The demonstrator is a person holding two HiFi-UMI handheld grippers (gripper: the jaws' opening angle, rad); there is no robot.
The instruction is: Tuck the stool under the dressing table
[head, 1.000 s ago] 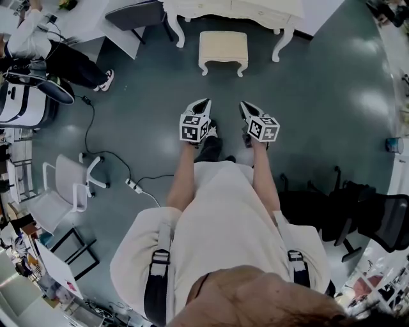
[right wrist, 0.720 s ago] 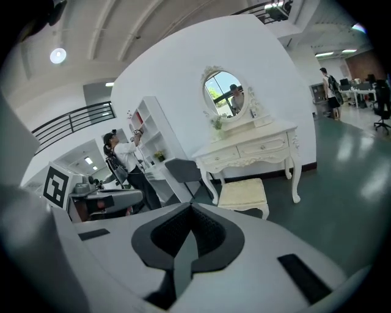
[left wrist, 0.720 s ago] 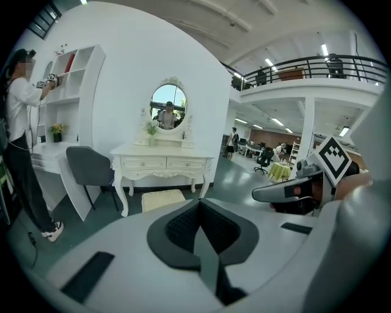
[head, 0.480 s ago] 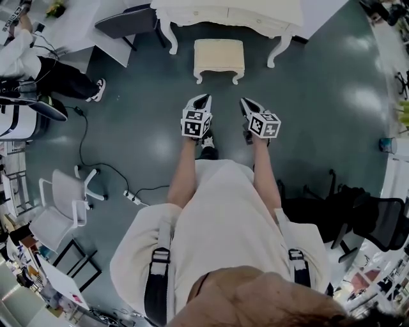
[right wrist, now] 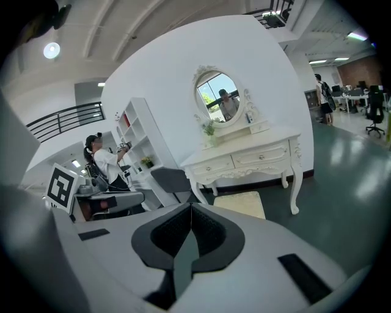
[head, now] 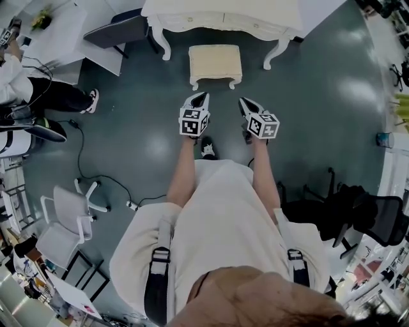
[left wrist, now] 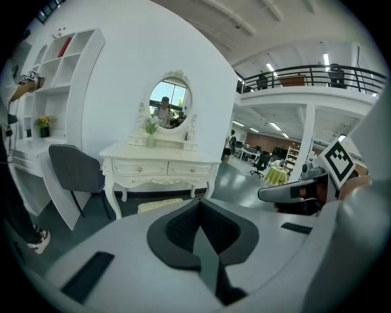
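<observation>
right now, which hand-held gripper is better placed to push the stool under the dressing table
Left, narrowly: the left hand-held gripper lines up inside the width of the stool; the right hand-held gripper sits off its right corner. Both are shut, empty, short of it.

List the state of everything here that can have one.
stool: upright, in front of the dressing table, not under it
drawers: shut
left gripper: shut, empty
right gripper: shut, empty
</observation>
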